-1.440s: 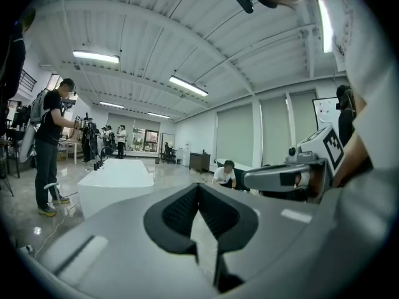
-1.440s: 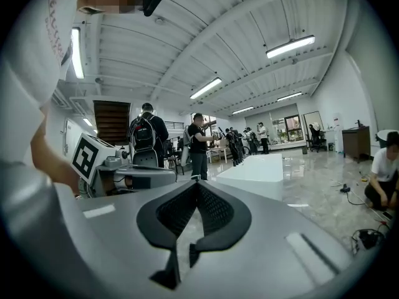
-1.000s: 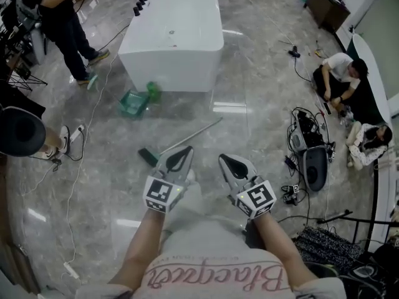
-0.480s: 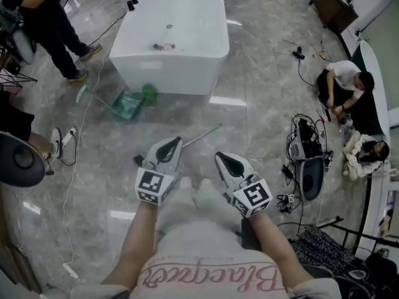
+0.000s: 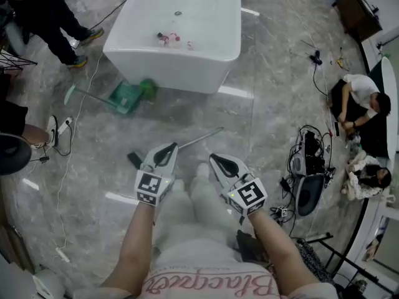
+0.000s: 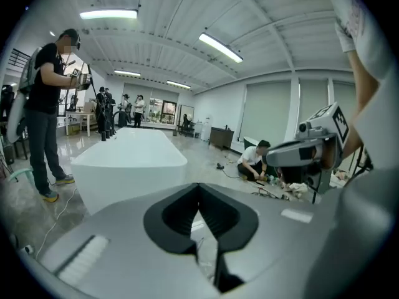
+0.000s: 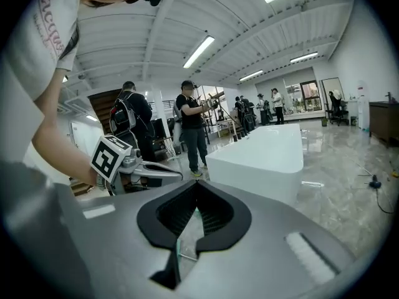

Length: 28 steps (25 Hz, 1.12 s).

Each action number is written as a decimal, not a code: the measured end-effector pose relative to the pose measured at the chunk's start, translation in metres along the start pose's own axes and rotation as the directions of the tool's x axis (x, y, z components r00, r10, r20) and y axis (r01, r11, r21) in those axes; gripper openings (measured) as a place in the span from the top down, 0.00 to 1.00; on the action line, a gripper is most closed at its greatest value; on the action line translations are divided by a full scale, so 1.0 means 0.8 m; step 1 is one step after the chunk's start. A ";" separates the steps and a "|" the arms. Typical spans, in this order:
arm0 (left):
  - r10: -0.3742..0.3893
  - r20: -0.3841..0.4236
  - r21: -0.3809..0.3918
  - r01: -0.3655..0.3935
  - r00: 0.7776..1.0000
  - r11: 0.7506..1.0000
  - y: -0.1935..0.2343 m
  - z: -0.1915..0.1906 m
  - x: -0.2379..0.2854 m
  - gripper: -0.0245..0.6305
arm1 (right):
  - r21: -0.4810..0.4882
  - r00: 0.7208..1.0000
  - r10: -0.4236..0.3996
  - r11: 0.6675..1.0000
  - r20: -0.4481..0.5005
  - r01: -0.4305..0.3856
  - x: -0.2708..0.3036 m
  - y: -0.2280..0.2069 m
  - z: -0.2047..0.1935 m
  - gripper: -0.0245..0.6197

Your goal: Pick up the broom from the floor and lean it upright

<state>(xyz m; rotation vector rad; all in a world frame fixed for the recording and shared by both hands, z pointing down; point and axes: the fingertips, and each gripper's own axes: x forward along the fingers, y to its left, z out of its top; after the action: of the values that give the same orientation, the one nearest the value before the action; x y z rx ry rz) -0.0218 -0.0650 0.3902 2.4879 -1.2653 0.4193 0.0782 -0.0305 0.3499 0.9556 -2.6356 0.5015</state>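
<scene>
head view
- broom: lying flat on the grey floor, thin handle slanting up to the right, dark head at its lower-left end
- left gripper: clenched on nothing, pointing forward and down, crossing the broom near the head in this picture, not gripping it
- right gripper: clenched too, hanging beside the left gripper, just below the handle's middle in the picture
- white counter: standing beyond the broom
- green dustpan: lying on the floor at the counter's near-left corner
- standing person: showing at the top left
- seated person: sitting on the floor at the right, near a tangle of cables

left gripper view
- left gripper: jaws meeting at the tips, holding nothing
- white counter: showing ahead, standing person beside its left end
- right gripper: showing at the right edge

right gripper view
- right gripper: jaws pressing together at the tips, nothing gripped
- left gripper: showing at the left
- white counter: standing ahead to the right
</scene>
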 end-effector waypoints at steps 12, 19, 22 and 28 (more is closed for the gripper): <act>-0.155 -0.226 0.058 0.172 0.962 0.983 0.021 -0.231 0.138 0.93 | 0.026 0.988 0.036 0.999 -0.152 -0.032 0.138 -0.086 -0.216 0.96; -0.140 -0.377 0.090 0.187 0.915 0.978 0.045 -0.432 0.225 0.86 | 0.009 0.962 0.079 0.997 -0.261 -0.079 0.222 -0.122 -0.381 0.96; -0.158 -0.475 0.130 0.247 0.866 0.960 0.047 -0.509 0.255 0.82 | -0.006 0.945 0.090 0.995 -0.314 -0.096 0.244 -0.135 -0.443 0.96; -0.160 -0.666 0.176 0.362 0.729 0.915 0.054 -0.651 0.292 0.79 | -0.013 0.925 0.073 0.996 -0.373 -0.084 0.290 -0.164 -0.535 0.96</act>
<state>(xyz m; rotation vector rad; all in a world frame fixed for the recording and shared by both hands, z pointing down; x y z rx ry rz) 0.0150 -0.0468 0.9613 2.3509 -0.5818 1.3318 0.0586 -0.0761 0.8517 0.6686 -2.3356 0.5961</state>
